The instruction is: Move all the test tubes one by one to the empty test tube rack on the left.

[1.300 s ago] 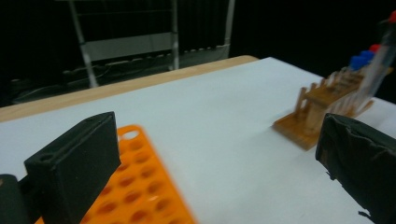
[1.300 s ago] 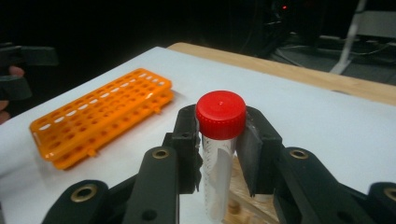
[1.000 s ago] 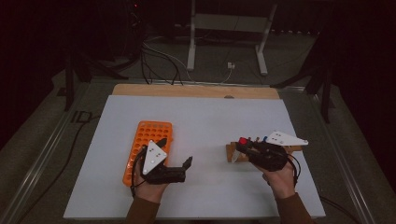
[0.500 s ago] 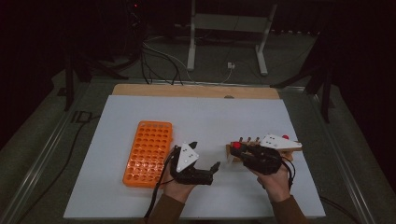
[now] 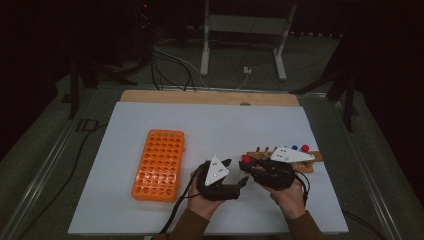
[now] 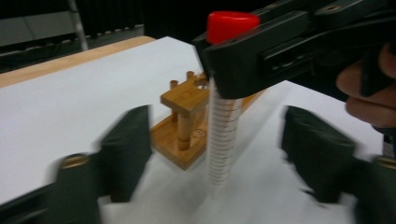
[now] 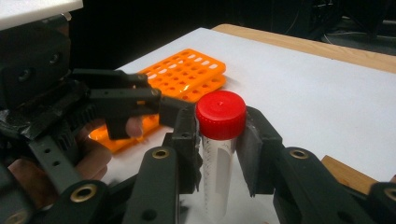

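A clear graduated tube (image 7: 217, 172) with a red cap (image 7: 220, 114) stands upright in my right gripper (image 7: 219, 140), which is shut on it just below the cap. In the high view that gripper (image 5: 248, 169) hovers left of the wooden rack (image 5: 305, 165). My left gripper (image 6: 219, 158) has come up to the same tube (image 6: 223, 135), one jaw on each side of its lower part. Its jaws have just been closing, and a gap still shows on both sides. In the high view the left gripper (image 5: 236, 173) is right beside the right one.
An orange tube rack (image 5: 159, 164) with several vacant holes lies left of the hands. The wooden rack (image 6: 184, 107) stands just behind the tube, with capped tubes (image 5: 299, 148) at its far end. White table sheet (image 5: 225, 125) lies all around.
My left gripper has moved right, away from the orange rack and up to the right gripper's tube, and its jaws have narrowed. The right hand has stayed nearly still.
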{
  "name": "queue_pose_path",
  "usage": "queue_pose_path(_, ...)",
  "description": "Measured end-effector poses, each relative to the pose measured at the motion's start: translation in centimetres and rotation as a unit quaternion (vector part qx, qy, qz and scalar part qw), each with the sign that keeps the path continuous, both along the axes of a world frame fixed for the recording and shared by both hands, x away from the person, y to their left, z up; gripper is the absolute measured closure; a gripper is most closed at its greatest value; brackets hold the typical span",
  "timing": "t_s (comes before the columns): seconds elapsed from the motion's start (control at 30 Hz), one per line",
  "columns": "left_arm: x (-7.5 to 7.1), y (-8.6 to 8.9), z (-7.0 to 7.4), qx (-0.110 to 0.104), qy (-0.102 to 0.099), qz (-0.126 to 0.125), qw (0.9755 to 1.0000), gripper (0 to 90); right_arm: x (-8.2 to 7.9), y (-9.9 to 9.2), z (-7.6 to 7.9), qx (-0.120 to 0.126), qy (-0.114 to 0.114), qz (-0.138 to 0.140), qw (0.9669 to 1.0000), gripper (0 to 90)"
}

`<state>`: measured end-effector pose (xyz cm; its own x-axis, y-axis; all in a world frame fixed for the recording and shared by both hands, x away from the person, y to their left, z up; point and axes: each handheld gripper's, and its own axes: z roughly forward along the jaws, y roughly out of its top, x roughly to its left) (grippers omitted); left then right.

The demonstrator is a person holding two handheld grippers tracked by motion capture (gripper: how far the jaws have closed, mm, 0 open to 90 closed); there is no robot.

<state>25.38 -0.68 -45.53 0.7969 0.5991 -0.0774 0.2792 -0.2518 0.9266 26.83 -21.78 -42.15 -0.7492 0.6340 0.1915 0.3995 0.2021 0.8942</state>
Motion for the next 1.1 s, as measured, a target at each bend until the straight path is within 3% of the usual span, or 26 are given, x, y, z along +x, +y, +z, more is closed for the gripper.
queue_pose_path(0.03,0.1,0.0,-0.1,-0.002,0.003,-0.005,1.0,49.5,0.0,0.1,0.0,-0.001,0.002,0.001,1.0,70.2)
queue_pose_path(0.07,0.2,-0.1,-0.1,-0.001,0.006,-0.008,0.9999,54.1,0.0,0.1,-0.1,-0.002,0.001,0.002,1.0,70.2)
queue_pose_path(0.23,0.3,-0.4,-0.4,0.001,0.012,-0.016,0.9998,68.7,0.0,0.4,-0.5,-0.004,0.007,0.007,0.9999,70.2)
queue_pose_path(0.33,0.4,-0.4,-0.4,0.005,0.013,-0.012,0.9998,74.5,0.0,0.6,-0.7,-0.008,0.007,0.009,0.9999,70.2)
queue_pose_path(0.47,0.4,-0.2,-0.4,0.008,0.006,-0.01,0.9999,75.2,0.1,0.5,-0.7,-0.003,0.009,0.01,0.9999,69.0)
queue_pose_path(0.5,0.4,-0.1,-0.4,0.009,0.006,-0.008,0.9999,75.3,0.1,0.4,-0.7,0.005,0.01,0.009,0.9999,58.2)
queue_pose_path(0.53,0.4,0.0,-0.3,0.01,0.006,-0.006,0.9999,75.3,0.1,0.4,-0.7,0.005,0.01,0.009,0.9999,58.2)
queue_pose_path(0.57,0.4,0.1,-0.3,0.01,0.005,-0.003,0.9999,75.3,0.1,0.1,-0.6,0.017,0.011,0.013,0.9997,44.5)
queue_pose_path(0.6,0.5,0.3,-0.3,0.012,0.004,0.0,0.9999,75.4,0.2,0.0,-0.5,0.019,0.013,0.008,0.9997,37.9)
queue_pose_path(0.7,0.6,0.9,-0.3,0.012,0.006,0.009,0.9999,75.3,0.2,-0.4,-0.3,0.024,0.009,0.0,0.9997,30.1)
queue_pose_path(0.77,0.6,1.5,-0.3,0.011,0.007,0.015,0.9998,75.4,0.1,-1.2,0.0,0.03,-0.005,-0.019,0.9993,17.7)
queue_pose_path(0.9,0.8,2.7,-0.2,0.01,0.006,0.026,0.9996,75.3,0.0,-1.9,0.2,0.042,-0.016,-0.024,0.9987,12.1)
queue_pose_path(0.97,0.8,3.4,0.0,0.01,0.004,0.033,0.9994,75.3,-0.2,-2.5,0.3,0.042,-0.024,-0.032,0.9983,3.1)
queue_pose_path(1.1,1.1,4.9,0.5,0.006,0.001,0.044,0.999,75.3,-0.3,-3.1,0.1,0.045,-0.028,-0.041,0.9978,1.2)
